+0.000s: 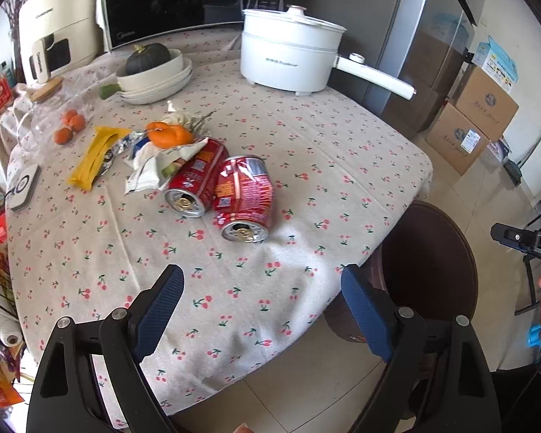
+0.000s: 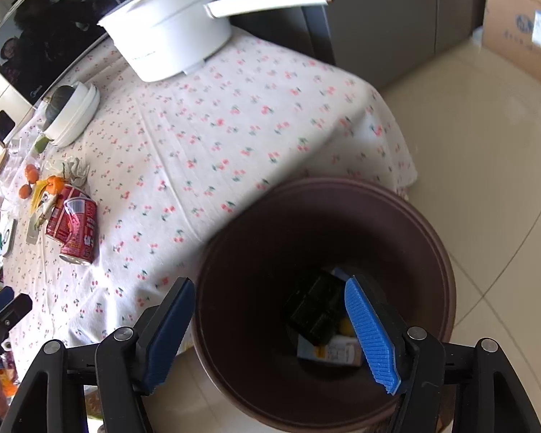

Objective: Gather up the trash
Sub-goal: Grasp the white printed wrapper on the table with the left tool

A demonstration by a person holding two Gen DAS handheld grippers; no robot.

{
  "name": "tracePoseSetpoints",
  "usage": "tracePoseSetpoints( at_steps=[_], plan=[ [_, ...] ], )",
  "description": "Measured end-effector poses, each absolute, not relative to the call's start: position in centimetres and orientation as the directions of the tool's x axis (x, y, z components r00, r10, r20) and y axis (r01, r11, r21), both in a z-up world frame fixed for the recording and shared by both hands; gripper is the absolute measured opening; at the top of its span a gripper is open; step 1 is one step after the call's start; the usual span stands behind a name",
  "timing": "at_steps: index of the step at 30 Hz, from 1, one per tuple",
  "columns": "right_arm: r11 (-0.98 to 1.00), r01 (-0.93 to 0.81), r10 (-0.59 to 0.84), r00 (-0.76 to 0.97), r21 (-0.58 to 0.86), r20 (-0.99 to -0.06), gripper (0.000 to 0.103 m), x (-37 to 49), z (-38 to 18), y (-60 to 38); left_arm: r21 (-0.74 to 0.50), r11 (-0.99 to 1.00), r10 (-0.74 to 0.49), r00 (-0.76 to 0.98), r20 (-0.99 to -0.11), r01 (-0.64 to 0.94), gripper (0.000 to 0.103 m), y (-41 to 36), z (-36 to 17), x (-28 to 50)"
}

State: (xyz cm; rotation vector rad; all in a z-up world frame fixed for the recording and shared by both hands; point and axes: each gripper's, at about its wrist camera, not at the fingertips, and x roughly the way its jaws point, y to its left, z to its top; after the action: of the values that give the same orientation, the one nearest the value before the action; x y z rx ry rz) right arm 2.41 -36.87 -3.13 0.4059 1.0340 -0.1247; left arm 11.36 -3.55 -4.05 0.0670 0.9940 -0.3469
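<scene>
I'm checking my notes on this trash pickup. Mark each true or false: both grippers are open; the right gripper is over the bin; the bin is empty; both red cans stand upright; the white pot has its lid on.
1. Both grippers are open: true. The left gripper and right gripper hold nothing.
2. Right gripper over the brown bin: true.
3. The bin is empty: false. Packaging lies at its bottom.
4. Red cans upright: false. The dented can and second can lie on their sides.
5. The white pot has its lid on: true.
</scene>
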Motion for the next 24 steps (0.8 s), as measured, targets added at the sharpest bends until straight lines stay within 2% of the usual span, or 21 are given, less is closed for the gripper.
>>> tracePoseSetpoints(
  at_steps=[4, 14, 16, 19, 24],
  plan=[
    [0.933, 0.261, 0.082, 0.513, 0.246, -0.855, 0.078, 3.7, -2.3, -34.9, -0.106, 0.963, -0.219, 0.489, -0.844, 0.247, 0.091, -0.7, -3.8, 12.7],
    [0.939, 0.178, 0.145, 0.569, 0.294, -0.809, 0.083, 9.6, 0.2, -30.1, -0.105, 0.992, -0.128, 0.518, -0.846, 0.073, 0.09, 5.6, -3.7, 17.8],
    [0.94, 0.153, 0.167, 0.576, 0.307, -0.8, 0.086, 10.3, -0.8, -29.3, -0.106, 0.991, -0.133, 0.52, -0.844, 0.081, 0.09, 5.7, -4.6, 18.6],
    [0.945, 0.174, 0.164, 0.483, 0.278, -0.86, 0.086, 11.8, -3.1, -28.3, -0.125, 0.985, -0.169, 0.51, -0.843, 0.119, 0.09, 5.1, -5.9, 20.4],
    [0.921, 0.177, 0.221, 0.498, 0.348, -0.838, 0.086, 13.0, -3.2, -28.3, -0.241, 0.964, -0.262, 0.496, -0.828, 0.107, 0.09, 4.5, -7.2, 23.1]
  ],
)
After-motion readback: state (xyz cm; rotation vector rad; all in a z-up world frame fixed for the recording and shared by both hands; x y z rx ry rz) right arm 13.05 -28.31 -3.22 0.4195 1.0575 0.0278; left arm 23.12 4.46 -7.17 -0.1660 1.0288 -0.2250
